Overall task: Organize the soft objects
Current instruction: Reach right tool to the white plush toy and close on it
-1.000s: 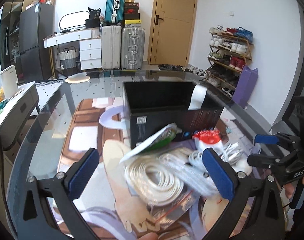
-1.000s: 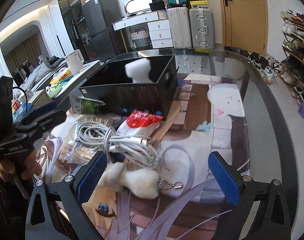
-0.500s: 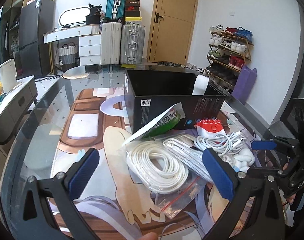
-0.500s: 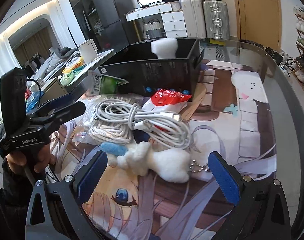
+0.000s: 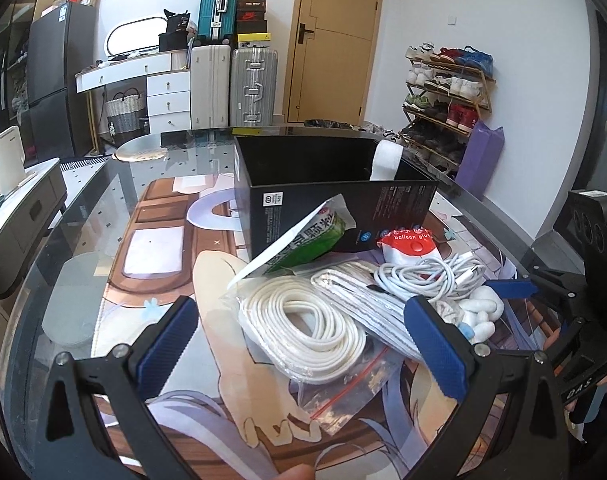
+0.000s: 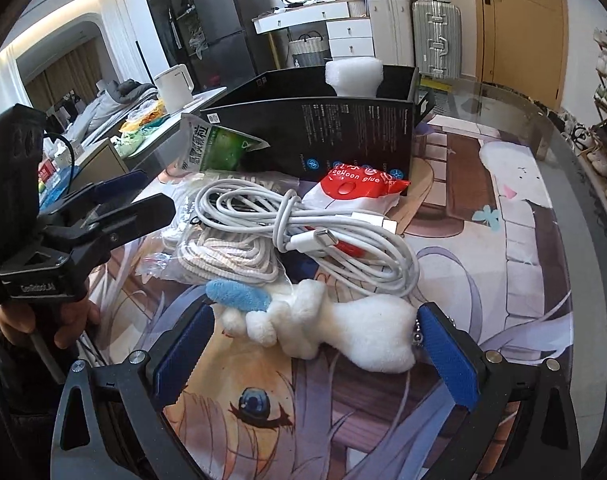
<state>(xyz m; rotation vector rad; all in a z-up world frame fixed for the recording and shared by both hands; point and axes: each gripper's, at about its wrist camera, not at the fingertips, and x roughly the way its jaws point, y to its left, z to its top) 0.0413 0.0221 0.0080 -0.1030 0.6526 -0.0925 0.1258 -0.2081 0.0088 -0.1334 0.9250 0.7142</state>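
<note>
A white plush toy (image 6: 335, 328) with a blue ear lies on the printed mat, between the wide-open fingers of my right gripper (image 6: 315, 344). Behind it sits a coiled white USB cable (image 6: 303, 224), a red and white balloon glue packet (image 6: 355, 188) and a green sachet (image 6: 219, 148). A bagged coil of white rope (image 5: 303, 320) lies between the open fingers of my left gripper (image 5: 303, 344). The black open box (image 5: 323, 188) holds a piece of white foam (image 5: 385, 160). The plush (image 5: 479, 308) also shows at the right of the left wrist view.
The pile rests on a round glass table (image 5: 103, 184) covered by an anime mat (image 6: 483, 240). Suitcases (image 5: 231, 80), a white dresser (image 5: 151, 84), a door (image 5: 335, 40) and a shoe rack (image 5: 447, 88) stand beyond. A side table with a kettle (image 5: 7, 164) is at left.
Both grippers have moved in closer and lower to the pile. The plush now lies between the right gripper's fingers, and the rope bag sits nearer the left gripper.
</note>
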